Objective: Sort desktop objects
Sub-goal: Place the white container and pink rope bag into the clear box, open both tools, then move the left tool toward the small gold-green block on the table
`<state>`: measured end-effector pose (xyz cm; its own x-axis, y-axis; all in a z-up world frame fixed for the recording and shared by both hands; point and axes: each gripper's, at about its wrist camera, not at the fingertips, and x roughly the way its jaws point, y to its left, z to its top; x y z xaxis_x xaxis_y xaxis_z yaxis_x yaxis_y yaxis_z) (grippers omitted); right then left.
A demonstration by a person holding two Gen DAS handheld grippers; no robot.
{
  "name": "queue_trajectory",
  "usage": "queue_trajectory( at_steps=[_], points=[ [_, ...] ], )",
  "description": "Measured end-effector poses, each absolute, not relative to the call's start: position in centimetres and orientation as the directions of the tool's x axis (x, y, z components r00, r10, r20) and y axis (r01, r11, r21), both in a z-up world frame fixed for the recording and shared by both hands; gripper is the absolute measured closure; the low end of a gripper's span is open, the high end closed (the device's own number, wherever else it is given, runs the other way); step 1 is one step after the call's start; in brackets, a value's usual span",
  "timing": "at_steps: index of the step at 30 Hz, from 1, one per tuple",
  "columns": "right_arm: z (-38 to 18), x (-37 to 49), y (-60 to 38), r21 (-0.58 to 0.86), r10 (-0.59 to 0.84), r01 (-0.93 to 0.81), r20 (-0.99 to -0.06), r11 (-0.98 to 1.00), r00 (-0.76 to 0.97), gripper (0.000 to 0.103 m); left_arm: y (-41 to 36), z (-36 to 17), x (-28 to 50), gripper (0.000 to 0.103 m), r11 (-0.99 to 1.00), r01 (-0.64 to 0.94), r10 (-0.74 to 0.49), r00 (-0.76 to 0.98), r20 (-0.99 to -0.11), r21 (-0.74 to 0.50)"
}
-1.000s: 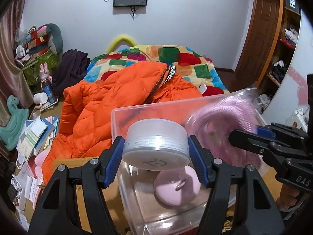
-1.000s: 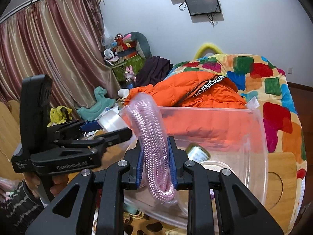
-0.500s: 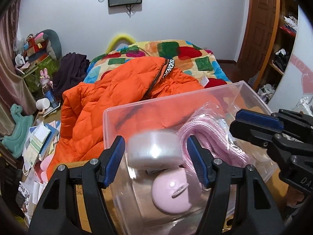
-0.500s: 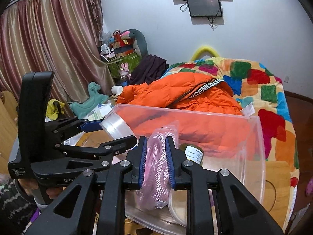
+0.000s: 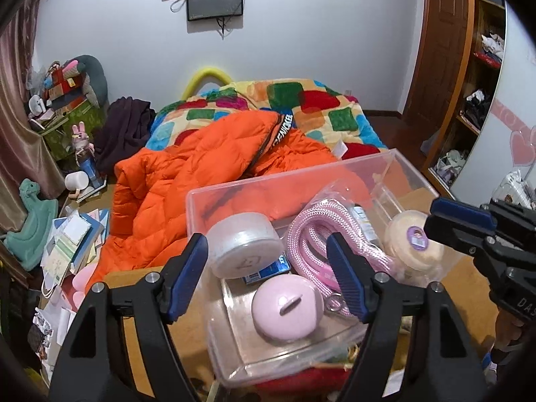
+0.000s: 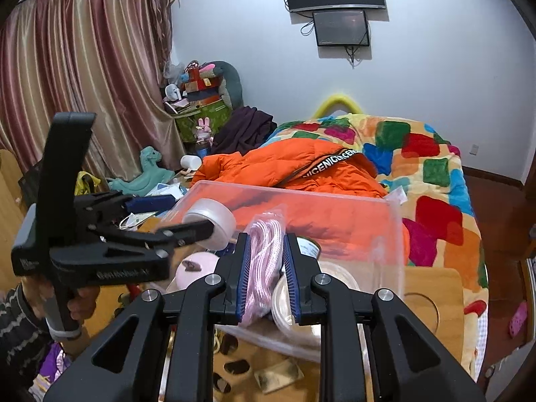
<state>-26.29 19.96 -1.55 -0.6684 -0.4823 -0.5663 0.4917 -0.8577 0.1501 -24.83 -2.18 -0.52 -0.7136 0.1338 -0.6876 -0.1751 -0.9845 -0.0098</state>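
A clear plastic bin (image 5: 395, 164) (image 6: 385, 214) stands on the wooden desk. In it lie a round white tape roll (image 5: 243, 243) (image 6: 214, 222), a pink bagged rope (image 5: 321, 234) (image 6: 264, 258), a pink round lidded case (image 5: 286, 306) and a cream round tub (image 5: 413, 241). My left gripper (image 5: 268, 278) is open above the bin; the tape roll rests inside, free of its fingers. My right gripper (image 6: 266, 278) is open, its pads on either side of the rope with a small gap on the right.
An orange jacket (image 5: 201, 181) and a patchwork blanket (image 6: 428, 160) cover the bed behind the bin. Books and papers (image 5: 73, 241) lie at the left. The wooden desk (image 6: 425, 298) extends to the right of the bin.
My left gripper let go of the tape roll, which dropped into the bin. My right gripper lowered the rope into the bin and its jaws widened.
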Motion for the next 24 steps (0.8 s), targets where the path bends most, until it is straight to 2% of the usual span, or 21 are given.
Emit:
queue_trajectory(
  at_steps=[3, 8, 11, 24],
  points=[
    [-1.3, -25.2, 20.5, 0.156, -0.477, 0.48, -0.563, -0.863, -0.675, 0.081, -2.8, 0.5, -23.4, 0.029, -0.988, -0.157, 0.122, -0.732, -0.671, -0.008],
    [-1.0, -23.3, 21.6, 0.157, -0.455, 0.447, -0.54, -0.881, -0.708, 0.063, -4.1, 1.6, -20.9, 0.022, -0.992, -0.122, 0.1, -0.76, -0.642, -0.01],
    [-1.2, -22.2, 22.3, 0.151, -0.433, 0.421, -0.533, -0.894, -0.727, 0.057, -5.1, 1.8, -19.4, 0.019, -0.995, -0.097, 0.079, -0.773, -0.63, -0.006],
    [-4.5, -18.3, 24.0, 0.159, -0.375, 0.347, -0.557, -0.924, -0.741, 0.054, -8.2, -1.5, -14.3, 0.018, -0.999, -0.026, 0.048, -0.748, -0.662, -0.042]
  ],
)
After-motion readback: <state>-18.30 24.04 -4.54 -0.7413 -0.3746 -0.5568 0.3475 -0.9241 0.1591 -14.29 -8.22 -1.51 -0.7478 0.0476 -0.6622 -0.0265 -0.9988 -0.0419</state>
